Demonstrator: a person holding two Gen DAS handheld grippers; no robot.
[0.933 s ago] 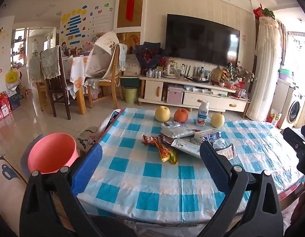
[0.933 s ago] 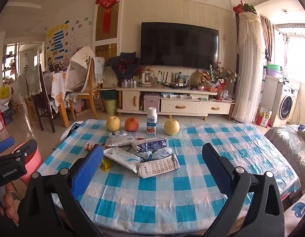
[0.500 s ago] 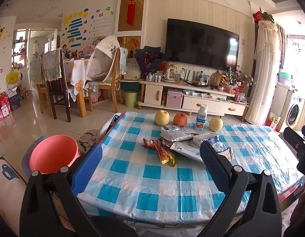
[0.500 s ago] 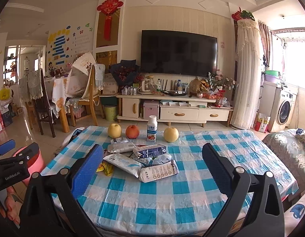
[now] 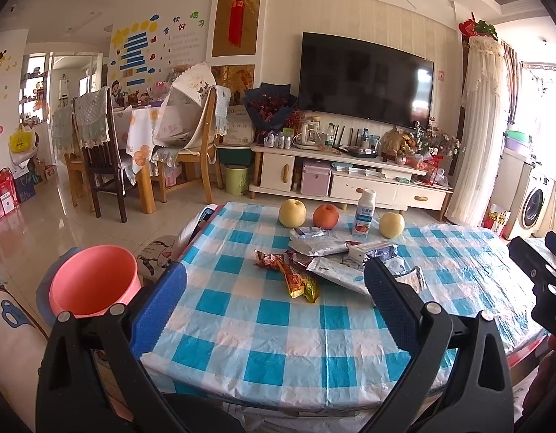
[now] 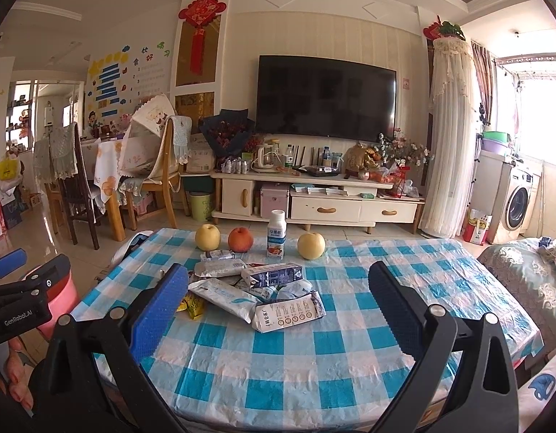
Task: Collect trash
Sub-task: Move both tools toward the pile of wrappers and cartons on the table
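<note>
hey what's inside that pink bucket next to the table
From the left wrist view, the pink bucket beside the checked table shows only bare pink inner wall. Its bottom is hidden by the near rim and the left gripper, so trash there cannot be ruled out.

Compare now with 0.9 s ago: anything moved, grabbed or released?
Nothing was grabbed or released. Both cameras pulled back and up slightly, so the table sits lower and smaller in view. The left gripper and right gripper stay open and empty. The wrapper pile, fruit, bottle and pink bin are unmoved.
</note>
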